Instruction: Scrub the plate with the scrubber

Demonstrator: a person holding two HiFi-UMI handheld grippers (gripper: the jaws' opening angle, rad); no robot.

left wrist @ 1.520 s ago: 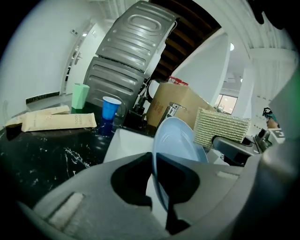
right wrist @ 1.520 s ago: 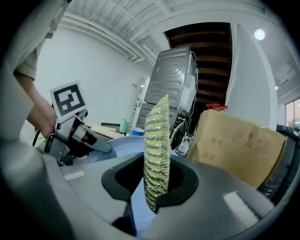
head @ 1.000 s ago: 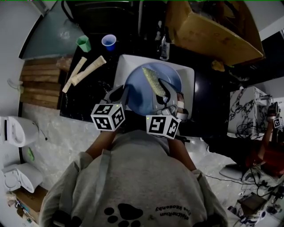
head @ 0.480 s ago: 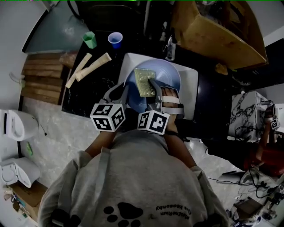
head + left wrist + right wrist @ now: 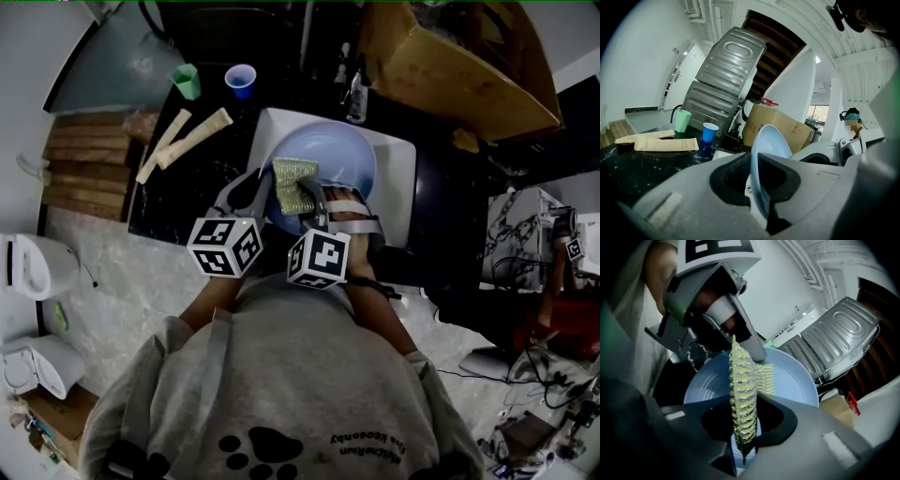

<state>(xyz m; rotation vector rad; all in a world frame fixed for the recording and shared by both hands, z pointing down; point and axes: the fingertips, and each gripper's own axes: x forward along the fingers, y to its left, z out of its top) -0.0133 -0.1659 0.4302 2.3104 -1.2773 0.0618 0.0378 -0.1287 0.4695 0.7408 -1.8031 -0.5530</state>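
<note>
Over the white sink (image 5: 398, 187) set in the black worktop (image 5: 187, 202), head view: the left gripper (image 5: 266, 195) holds the blue plate (image 5: 333, 150) by its near-left rim, tilted above the basin. The right gripper (image 5: 314, 204) presses the yellow-green scrubber (image 5: 294, 183) against the near part of the plate's face. At the worktop's far-left corner stand a green cup (image 5: 186, 81) and a blue cup (image 5: 241, 81); two paper packets (image 5: 192, 137) lie just nearer. Wooden slats (image 5: 84, 173) adjoin the worktop's left edge, a cardboard box (image 5: 450, 56) lies beyond the sink, and pale marbled floor (image 5: 131, 291) lies below.

Left gripper view: the plate (image 5: 771, 139) stands on edge between the jaws, which have just been opening slightly yet remain clamped on its rim. Behind the cups leans a ribbed grey metal panel (image 5: 726, 79).

Right gripper view: the jaws are closed tight on the scrubber (image 5: 742, 394), whose far end folds flat onto the plate (image 5: 794, 376). The left gripper's jaw grips the plate's upper rim.
</note>
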